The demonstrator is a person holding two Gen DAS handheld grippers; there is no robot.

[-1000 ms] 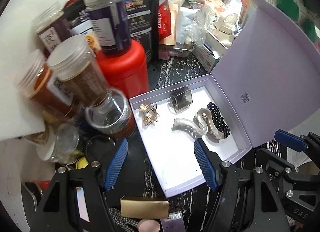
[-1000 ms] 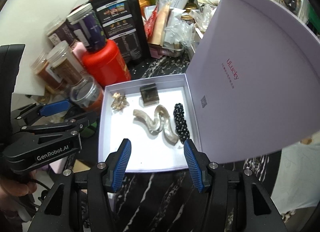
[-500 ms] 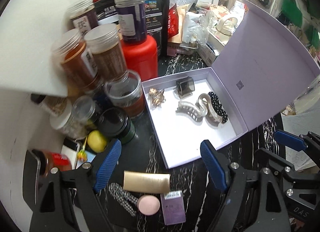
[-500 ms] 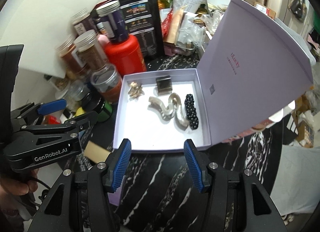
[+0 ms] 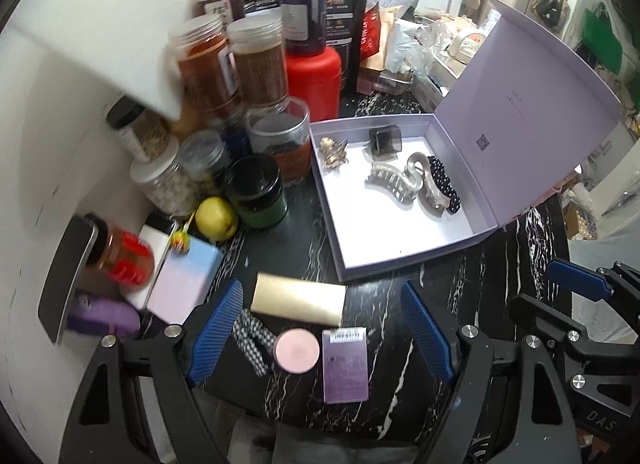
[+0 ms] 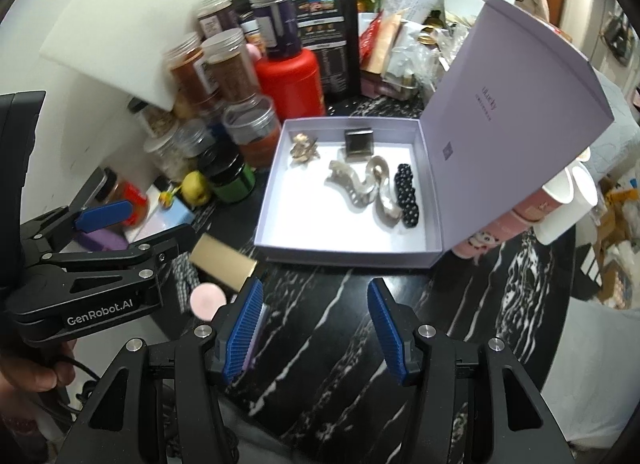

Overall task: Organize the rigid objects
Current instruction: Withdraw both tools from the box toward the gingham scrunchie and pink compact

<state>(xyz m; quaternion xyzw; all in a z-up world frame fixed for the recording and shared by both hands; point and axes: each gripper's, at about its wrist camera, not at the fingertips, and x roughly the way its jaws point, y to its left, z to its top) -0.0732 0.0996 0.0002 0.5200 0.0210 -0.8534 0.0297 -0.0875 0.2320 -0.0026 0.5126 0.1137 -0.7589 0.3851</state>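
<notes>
black marble-look table (image 5: 472, 264) carrying loads, lilac box (image 5: 404, 262) sitting open mid-table, gold bar clip (image 5: 298, 298), pink compact (image 5: 297, 350), purple card (image 5: 345, 364) and checked scrunchie (image 5: 250, 338) lying near the front edge, jars (image 5: 256, 64) and a yellow fruit (image 5: 216, 218) crowding the left

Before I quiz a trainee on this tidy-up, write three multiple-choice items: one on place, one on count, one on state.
1. Where is the gold bar?
A in the box
B on the table in front of the box
C on a jar

2. How many hair pieces lie in the box?
A two
B five
C eight

3. The box lid is:
A shut
B open
C off, lying flat

B: it lies on the dark table outside the box's near wall.
B: gold clip, dark square clip, two silver clips, black beaded one.
B: it stands raised at the box's far side.
</notes>
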